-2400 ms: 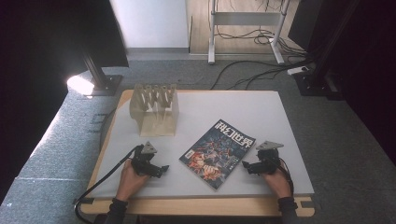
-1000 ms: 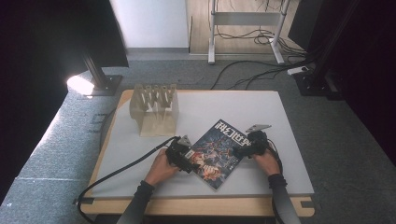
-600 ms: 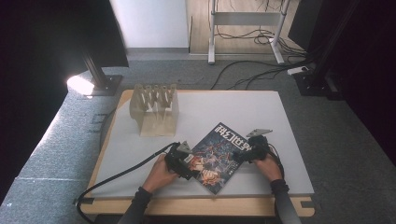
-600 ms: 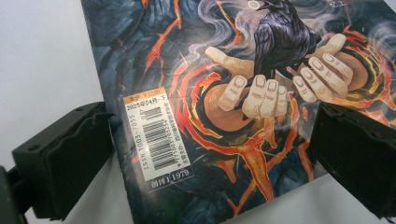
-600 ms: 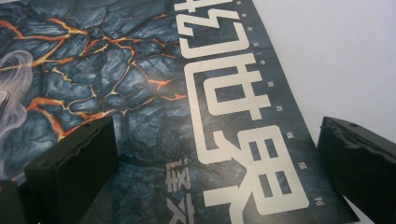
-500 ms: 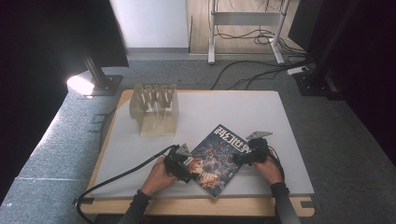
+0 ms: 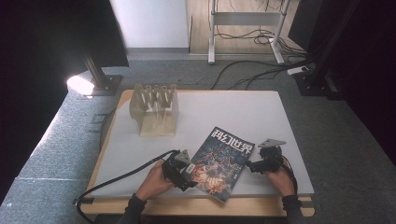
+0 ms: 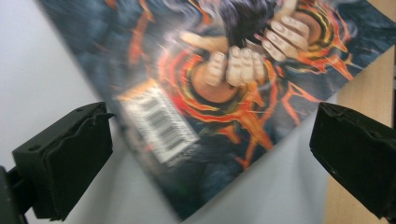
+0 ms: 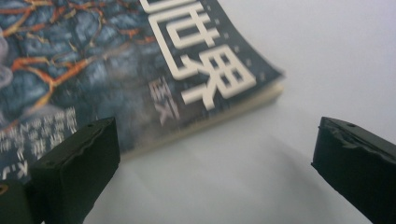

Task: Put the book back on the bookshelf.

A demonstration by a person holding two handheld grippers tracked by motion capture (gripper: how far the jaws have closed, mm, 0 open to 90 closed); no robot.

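A magazine (image 7: 219,163) with a dark cover, orange flames and white characters lies slantwise on the white table mat (image 7: 233,112), near its front edge. My left gripper (image 7: 188,173) sits at the magazine's left edge, open. In the left gripper view its jaws stand wide apart over the barcode corner of the magazine (image 8: 224,93). My right gripper (image 7: 251,166) is at the magazine's right edge, also open. The right gripper view shows the magazine's title corner (image 9: 116,60) by the left jaw, slightly raised off the mat. Neither gripper holds anything.
A wooden slotted rack (image 7: 154,109) stands at the back left of the mat. The table's wooden front edge (image 7: 196,207) runs just below the magazine's lowest corner. A cable (image 7: 116,179) trails left from my left gripper. Floor cables lie beyond the table.
Both grippers came in from the table's sides to the magazine's left and right edges. The magazine has slid a little toward the front edge and turned slightly.
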